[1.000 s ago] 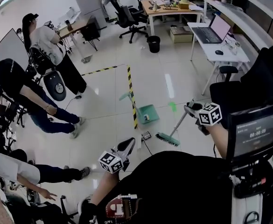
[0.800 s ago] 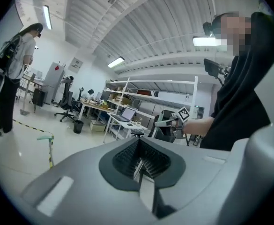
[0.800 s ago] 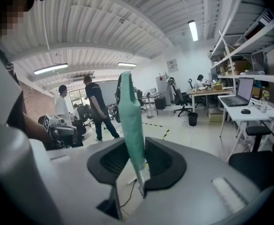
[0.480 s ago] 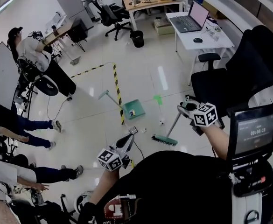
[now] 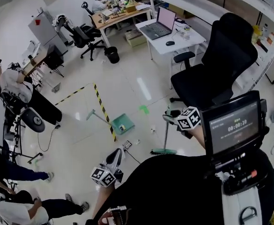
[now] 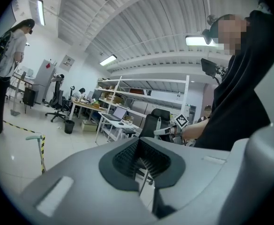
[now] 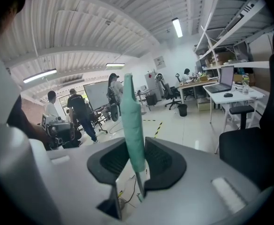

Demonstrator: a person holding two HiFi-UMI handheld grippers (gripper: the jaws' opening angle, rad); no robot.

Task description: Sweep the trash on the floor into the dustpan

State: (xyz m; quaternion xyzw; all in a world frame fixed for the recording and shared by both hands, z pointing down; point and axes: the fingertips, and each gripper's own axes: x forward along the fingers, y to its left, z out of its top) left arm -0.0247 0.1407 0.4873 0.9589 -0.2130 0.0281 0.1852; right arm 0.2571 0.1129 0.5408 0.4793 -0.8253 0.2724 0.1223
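Observation:
A green dustpan (image 5: 123,124) lies on the floor beside the striped tape, its long handle (image 5: 93,115) pointing up-left. The green broom (image 5: 163,151) stands almost upright, bristles on the floor to the right of the pan. My right gripper (image 5: 171,118) is shut on the top of the broom handle (image 7: 131,121), which passes between the jaws of this right gripper (image 7: 136,161). Small white bits of trash (image 5: 151,130) lie between pan and broom. My left gripper (image 5: 114,157) hangs low near my body, shut on nothing; in its own view the left gripper (image 6: 140,156) points into the room.
A black office chair (image 5: 221,55) stands close on the right, behind it a white desk (image 5: 189,37) with a laptop. Yellow-black tape (image 5: 103,110) crosses the floor. A cable plug (image 5: 126,146) lies near my left gripper. People (image 5: 15,86) sit at the left.
The head view has swung, so the scene sits lower and further left. The broom handle has risen from a slant to nearly upright in my right gripper. The dustpan stays by the tape.

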